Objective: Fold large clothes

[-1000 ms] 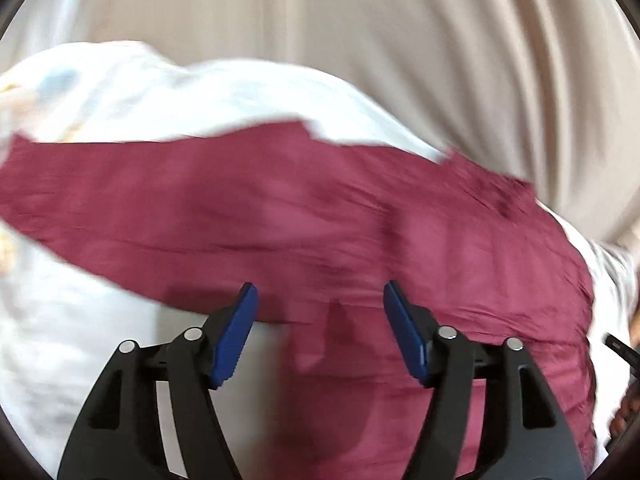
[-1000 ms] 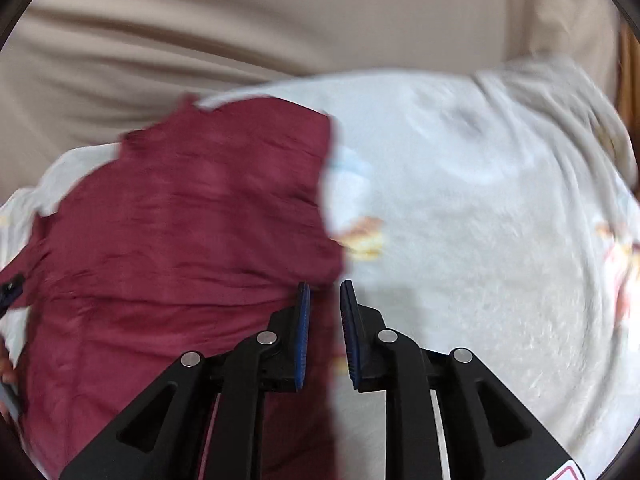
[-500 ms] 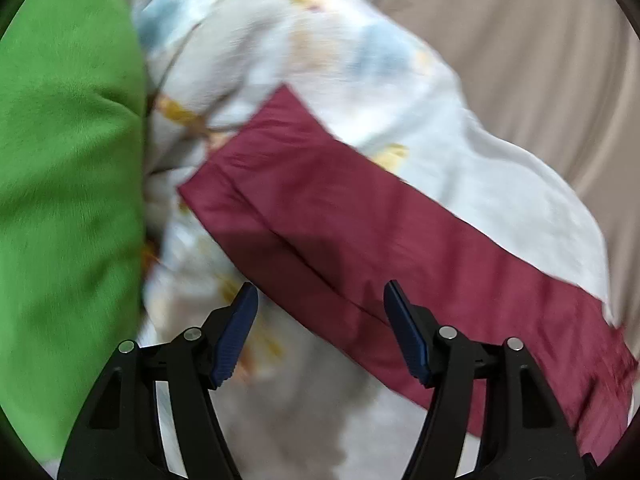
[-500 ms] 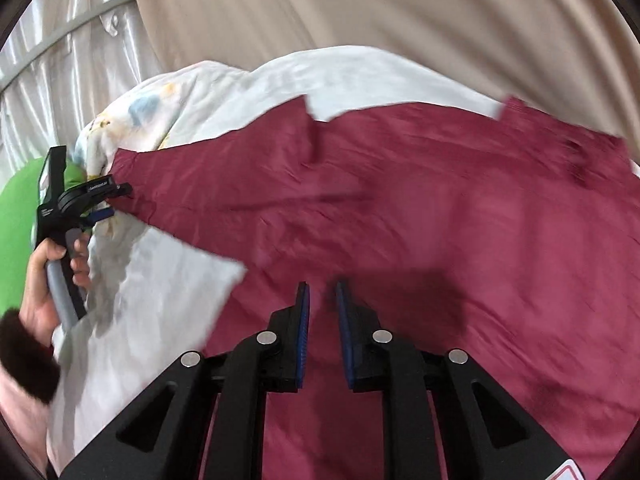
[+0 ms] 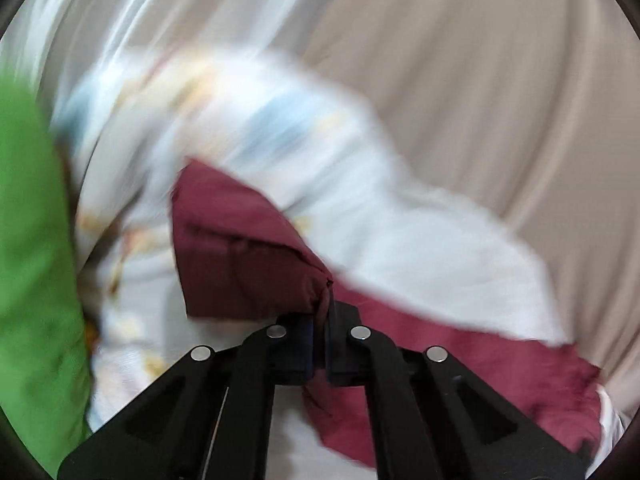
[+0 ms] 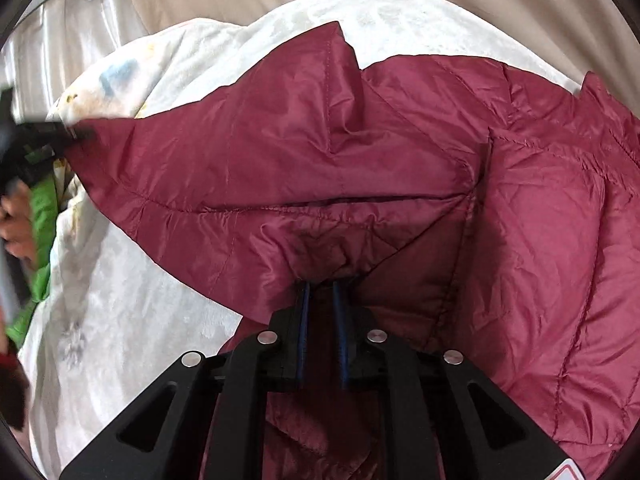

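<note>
A dark red quilted jacket [image 6: 400,168] lies spread on a white patterned blanket [image 6: 120,300]. My right gripper [image 6: 322,300] is shut on a bunched fold of the jacket near its middle. My left gripper [image 5: 320,320] is shut on the end of the jacket's sleeve [image 5: 236,248] and holds it lifted off the blanket; the left wrist view is blurred. In the right wrist view the left gripper [image 6: 76,134] shows at the far left, pinching the sleeve tip, with the sleeve stretched between the two grippers.
A green cushion [image 5: 32,280] lies at the left of the blanket [image 5: 420,248]. A beige curtain [image 5: 500,80] hangs behind the bed and shiny white fabric [image 6: 52,40] at the back left. The person's hand [image 6: 14,216] is at the left edge.
My left gripper has gone from open above the sleeve to shut on its end and lifted it. My right gripper, shut throughout, now grips a fold of the jacket.
</note>
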Tool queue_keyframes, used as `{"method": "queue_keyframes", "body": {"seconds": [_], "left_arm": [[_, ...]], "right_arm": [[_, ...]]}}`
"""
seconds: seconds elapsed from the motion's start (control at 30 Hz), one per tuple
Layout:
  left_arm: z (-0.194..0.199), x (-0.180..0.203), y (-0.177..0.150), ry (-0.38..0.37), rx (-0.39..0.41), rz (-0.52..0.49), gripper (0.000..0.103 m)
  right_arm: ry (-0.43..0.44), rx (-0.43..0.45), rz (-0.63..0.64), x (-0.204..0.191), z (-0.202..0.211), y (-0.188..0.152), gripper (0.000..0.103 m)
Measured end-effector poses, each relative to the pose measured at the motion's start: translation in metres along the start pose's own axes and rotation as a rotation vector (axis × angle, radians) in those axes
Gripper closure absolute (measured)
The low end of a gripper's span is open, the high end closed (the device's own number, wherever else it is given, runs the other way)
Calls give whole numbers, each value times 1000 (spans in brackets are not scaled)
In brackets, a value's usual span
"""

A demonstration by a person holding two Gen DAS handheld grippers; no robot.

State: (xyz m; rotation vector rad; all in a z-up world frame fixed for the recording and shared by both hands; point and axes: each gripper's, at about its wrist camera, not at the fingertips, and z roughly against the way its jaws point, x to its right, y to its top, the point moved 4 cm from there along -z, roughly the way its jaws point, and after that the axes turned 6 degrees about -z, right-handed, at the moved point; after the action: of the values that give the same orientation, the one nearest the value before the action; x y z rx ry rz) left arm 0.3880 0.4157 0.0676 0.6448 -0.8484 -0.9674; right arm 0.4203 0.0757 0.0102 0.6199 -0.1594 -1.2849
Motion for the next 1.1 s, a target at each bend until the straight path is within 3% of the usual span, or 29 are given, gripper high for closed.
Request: {"method": "queue_keyframes", "body": {"seconds": [0.17,0.33,0.5,0.6,0.63,0.83,0.87,0.93,1.0,1.1], "left_arm": [[82,143,31,-283,134,-161,102],[129,286,14,-516,125,-324,102],[140,412,-55,-654,17,-510,102],[126,464,-115,-691,-74,-592,101],[113,483,-149,-686,-125,-623,101],[58,521,-302,-583,-345,-777,95],[48,518,-320,-563,-386,-783,94],[43,499,-339,-559,-408,-765,84],[53,490,-337,-592,-404,-747,53],[83,458,-310,-633,-364,-696,18]], "right_arm": [[12,1,-16,4,6,-4,92],[56,-9,-55,14,46,-30,91],[76,-78,75,32,122,-111,89],[100,-116,11,74,169,-163,89],[89,-107,-27,91,183,-175,89],[-67,69,-299,214,280,-209,82],[-81,96,-324,226,288,-208,81],[-126,156,-352,248,303,-203,70],[-165,224,-374,269,312,-192,63],[-150,287,-431,284,312,-178,55]]}}
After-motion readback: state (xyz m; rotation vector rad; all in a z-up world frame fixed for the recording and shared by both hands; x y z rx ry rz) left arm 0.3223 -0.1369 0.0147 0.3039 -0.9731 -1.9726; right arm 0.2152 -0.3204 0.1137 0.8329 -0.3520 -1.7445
